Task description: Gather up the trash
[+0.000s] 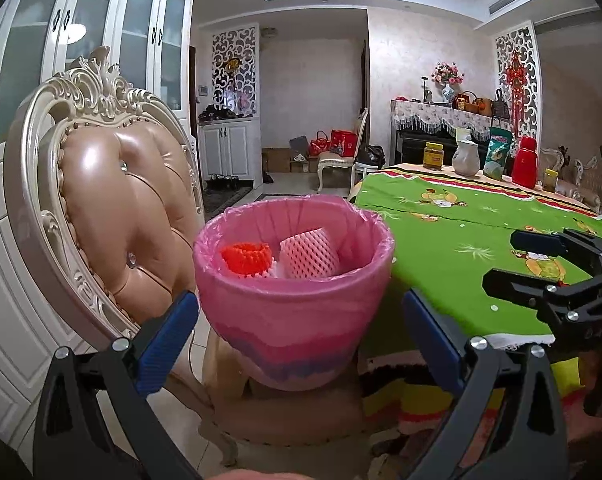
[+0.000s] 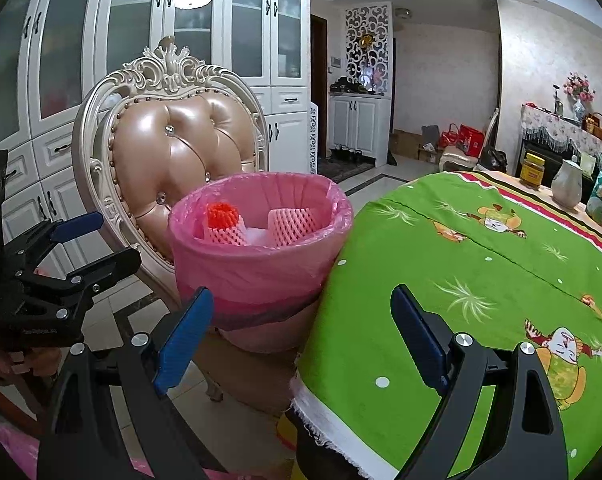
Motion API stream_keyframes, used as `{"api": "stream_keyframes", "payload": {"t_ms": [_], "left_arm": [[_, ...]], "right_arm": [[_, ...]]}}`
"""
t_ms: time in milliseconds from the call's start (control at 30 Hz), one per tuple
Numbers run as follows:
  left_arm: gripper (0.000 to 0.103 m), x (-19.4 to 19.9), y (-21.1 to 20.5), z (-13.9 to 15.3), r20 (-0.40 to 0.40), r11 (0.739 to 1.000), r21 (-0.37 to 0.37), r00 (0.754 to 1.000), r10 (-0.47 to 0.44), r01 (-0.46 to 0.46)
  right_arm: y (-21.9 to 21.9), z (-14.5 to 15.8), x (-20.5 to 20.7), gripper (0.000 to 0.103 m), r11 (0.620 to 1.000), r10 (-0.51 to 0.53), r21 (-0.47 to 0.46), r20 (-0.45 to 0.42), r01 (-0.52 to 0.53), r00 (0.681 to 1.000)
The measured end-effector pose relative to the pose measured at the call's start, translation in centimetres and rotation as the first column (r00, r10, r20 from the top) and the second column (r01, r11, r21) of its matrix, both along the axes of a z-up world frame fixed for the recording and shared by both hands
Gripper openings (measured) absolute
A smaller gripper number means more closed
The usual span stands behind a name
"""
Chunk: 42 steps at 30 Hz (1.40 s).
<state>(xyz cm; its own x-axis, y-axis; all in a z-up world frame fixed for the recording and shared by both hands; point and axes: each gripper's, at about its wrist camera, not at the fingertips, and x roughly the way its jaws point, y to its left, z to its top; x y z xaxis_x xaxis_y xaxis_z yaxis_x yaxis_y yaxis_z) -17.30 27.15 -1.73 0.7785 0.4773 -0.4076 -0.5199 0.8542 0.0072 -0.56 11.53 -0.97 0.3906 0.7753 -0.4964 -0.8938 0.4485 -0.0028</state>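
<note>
A bin lined with a pink bag [image 1: 297, 308] stands on a chair seat beside the table; it also shows in the right wrist view [image 2: 257, 268]. Inside lie a pink foam fruit net [image 1: 309, 256], an orange-red net [image 1: 245, 259] and something white. The nets also show in the right wrist view [image 2: 293, 220] [image 2: 221, 216]. My left gripper [image 1: 301, 340] is open and empty, just in front of the bin. My right gripper [image 2: 303, 332] is open and empty, near the table edge, right of the bin. Each gripper shows in the other's view [image 1: 541, 264] [image 2: 81, 244].
An ornate chair [image 1: 113, 208] with a tan padded back holds the bin. The table with a green cartoon cloth [image 2: 481, 280] is at the right. At its far end stand a jar [image 1: 433, 155], a white jug [image 1: 466, 158], a snack bag and a red flask [image 1: 525, 162]. White cabinets line the left wall.
</note>
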Motion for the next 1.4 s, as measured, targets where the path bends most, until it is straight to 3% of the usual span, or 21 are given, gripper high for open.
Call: {"api": "stream_keyframes", "payload": {"t_ms": [1400], "left_arm": [[0.098,-0.5,0.6,-0.1,0.011,1.0,0.0,1.0,-0.005,0.005]], "right_arm": [[1.0,-0.5,-1.0,0.085,0.999,0.039,-0.011,-0.006,-0.039,0.999]]}}
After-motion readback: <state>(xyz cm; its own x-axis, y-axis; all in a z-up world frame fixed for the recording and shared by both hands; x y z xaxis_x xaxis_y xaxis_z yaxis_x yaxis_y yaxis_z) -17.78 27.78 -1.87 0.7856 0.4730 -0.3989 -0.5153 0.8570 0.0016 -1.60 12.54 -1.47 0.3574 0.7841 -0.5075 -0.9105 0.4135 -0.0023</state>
